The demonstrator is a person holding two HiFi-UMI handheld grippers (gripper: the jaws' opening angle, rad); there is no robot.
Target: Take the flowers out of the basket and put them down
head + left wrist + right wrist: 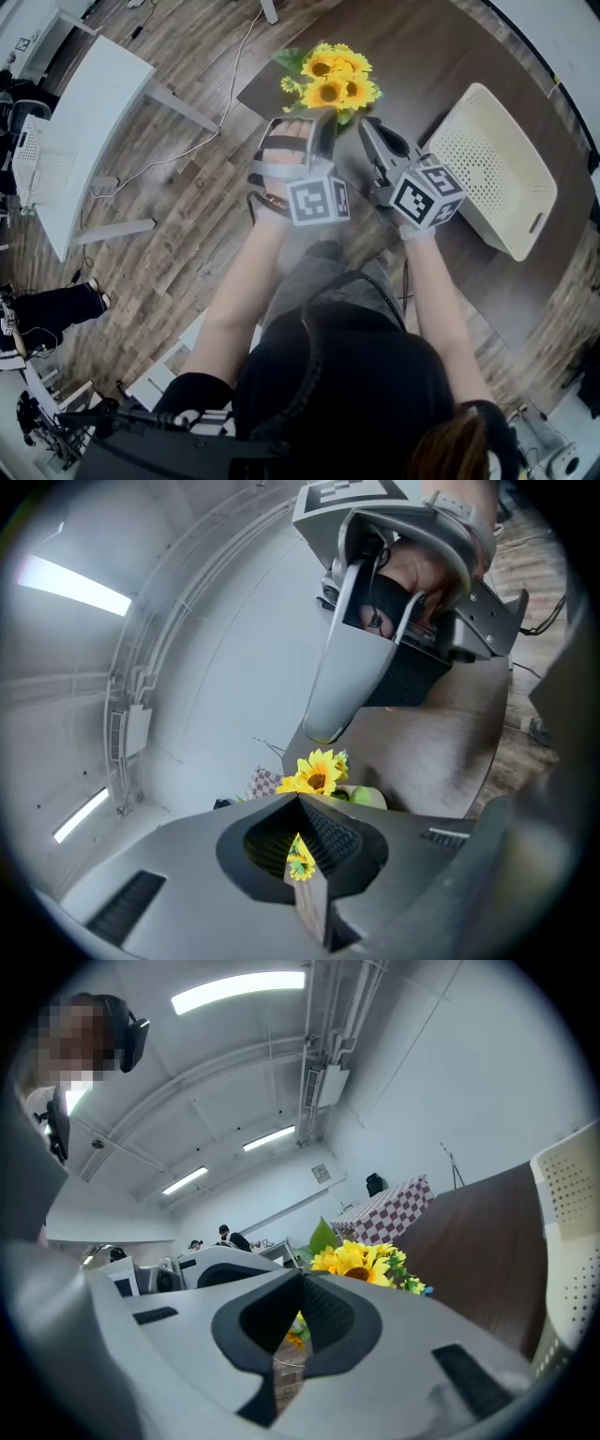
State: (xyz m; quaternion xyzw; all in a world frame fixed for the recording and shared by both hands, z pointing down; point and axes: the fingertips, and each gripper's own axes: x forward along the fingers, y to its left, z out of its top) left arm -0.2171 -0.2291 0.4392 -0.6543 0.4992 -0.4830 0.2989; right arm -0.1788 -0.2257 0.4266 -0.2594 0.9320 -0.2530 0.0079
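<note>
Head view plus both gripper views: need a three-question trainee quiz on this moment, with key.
1. True or false: the flowers are inside the basket.
2. Pick one. The tongs of the left gripper and the right gripper are: A) both wide apart; B) both closed; C) one open, one closed.
3. Fill in: in the head view, the basket sits on the flowers' ___ side.

Key: 1 false, since the flowers are clear of the basket, just ahead of both grippers. 2 B. 3 right.
</note>
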